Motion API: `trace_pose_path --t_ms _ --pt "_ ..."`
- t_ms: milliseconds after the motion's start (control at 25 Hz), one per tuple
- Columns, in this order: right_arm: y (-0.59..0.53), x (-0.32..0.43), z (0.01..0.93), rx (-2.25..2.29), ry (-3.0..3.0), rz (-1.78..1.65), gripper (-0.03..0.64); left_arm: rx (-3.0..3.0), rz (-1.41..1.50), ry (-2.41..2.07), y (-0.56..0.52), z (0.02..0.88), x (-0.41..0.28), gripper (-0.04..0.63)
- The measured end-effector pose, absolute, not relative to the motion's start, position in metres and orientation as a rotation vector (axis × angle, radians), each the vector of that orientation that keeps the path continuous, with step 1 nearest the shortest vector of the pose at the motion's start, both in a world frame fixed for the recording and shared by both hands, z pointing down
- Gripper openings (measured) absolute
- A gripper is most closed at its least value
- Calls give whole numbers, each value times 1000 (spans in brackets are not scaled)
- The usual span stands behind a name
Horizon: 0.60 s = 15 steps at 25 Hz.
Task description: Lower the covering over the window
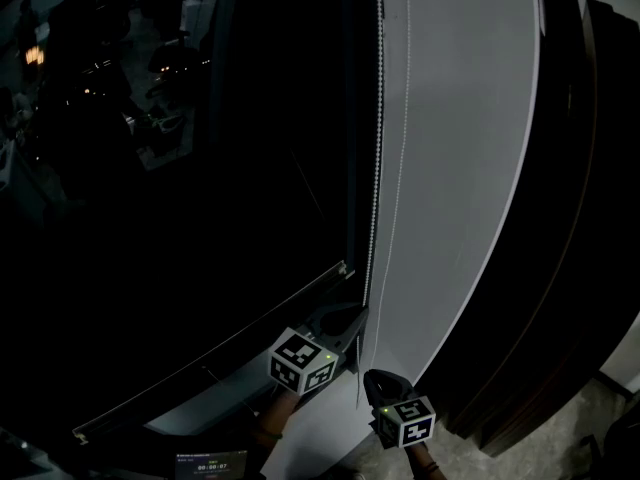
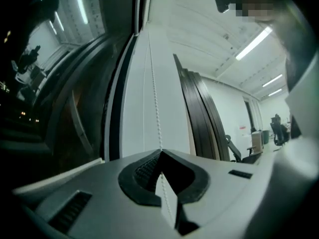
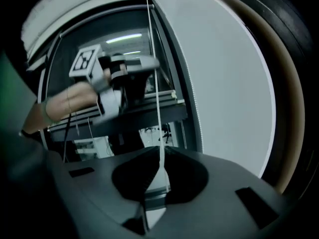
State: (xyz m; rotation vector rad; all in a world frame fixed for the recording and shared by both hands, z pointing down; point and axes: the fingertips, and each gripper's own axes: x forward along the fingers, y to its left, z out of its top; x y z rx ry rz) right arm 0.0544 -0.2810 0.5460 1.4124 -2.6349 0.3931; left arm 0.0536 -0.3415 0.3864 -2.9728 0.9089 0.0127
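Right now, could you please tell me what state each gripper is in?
Left gripper: closed on the white beaded pull chain.
Right gripper: closed on a thin white cord.

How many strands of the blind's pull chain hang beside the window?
2. One strand runs down the dark window frame's edge. The other hangs just right of it against the white panel. Both converge near the left tool; their lower ends are hard to trace.

Glossy window glass [image 1: 180, 248], smooth matt wall [image 1: 460, 168], bead chain [image 1: 377, 118].

The bead chain [image 1: 377, 118] hangs between the window [image 1: 180, 218] at left and the wall panel [image 1: 460, 148] at right.
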Motion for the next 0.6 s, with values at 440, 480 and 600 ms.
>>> trace_pose_path --t_ms 440,480,600 --pt "-312 63 354 1310 -2842 -45 80 -3171 -471 1050 -331 568 42 2" --pt "-316 59 340 1298 -2863 -67 83 -3182 -528 1061 -328 583 40 2" --pt "-328 47 306 1260 -2913 -117 91 -3234 -635 1098 -316 623 35 2"
